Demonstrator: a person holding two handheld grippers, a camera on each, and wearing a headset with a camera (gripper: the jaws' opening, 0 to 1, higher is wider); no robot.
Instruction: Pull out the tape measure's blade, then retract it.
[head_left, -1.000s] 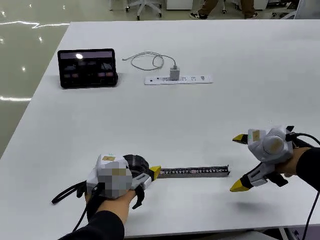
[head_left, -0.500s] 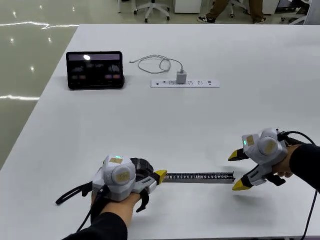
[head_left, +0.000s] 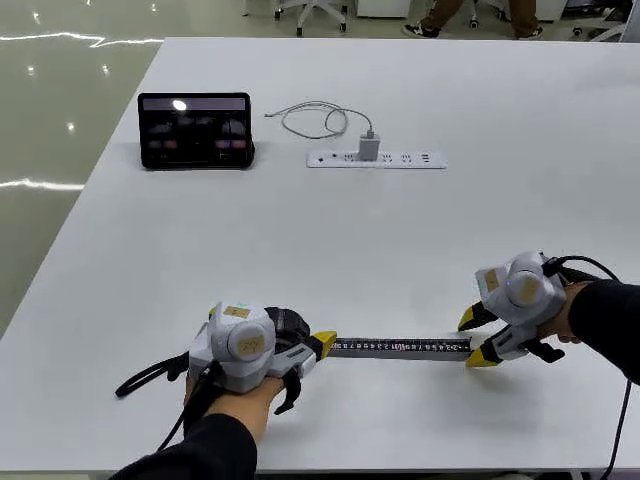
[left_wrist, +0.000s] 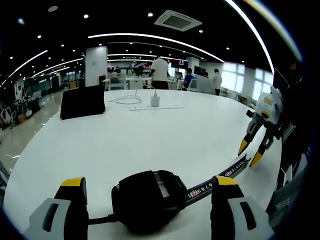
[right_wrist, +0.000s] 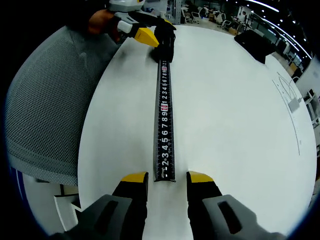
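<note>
The black tape measure case (head_left: 287, 326) lies on the white table (head_left: 400, 250) near the front edge, between the jaws of my left gripper (head_left: 303, 338). In the left gripper view the case (left_wrist: 150, 200) sits between the yellow-tipped jaws of the left gripper (left_wrist: 148, 182) with a gap on each side, so that gripper is open. The blade (head_left: 400, 348) runs out flat to the right. My right gripper (head_left: 473, 338) stands open at its far end. In the right gripper view the blade's end (right_wrist: 165, 175) lies between the tips of the right gripper (right_wrist: 167, 177), which do not touch it.
A dark tablet (head_left: 195, 130) stands at the back left. A white power strip (head_left: 375, 159) with a charger and coiled cable (head_left: 315, 118) lies behind the middle. A grey mesh chair back (right_wrist: 50, 100) stands off the table's near edge.
My right gripper has come down and left to the blade's end, and its jaws have narrowed around it. The left gripper and the case have stayed put.
</note>
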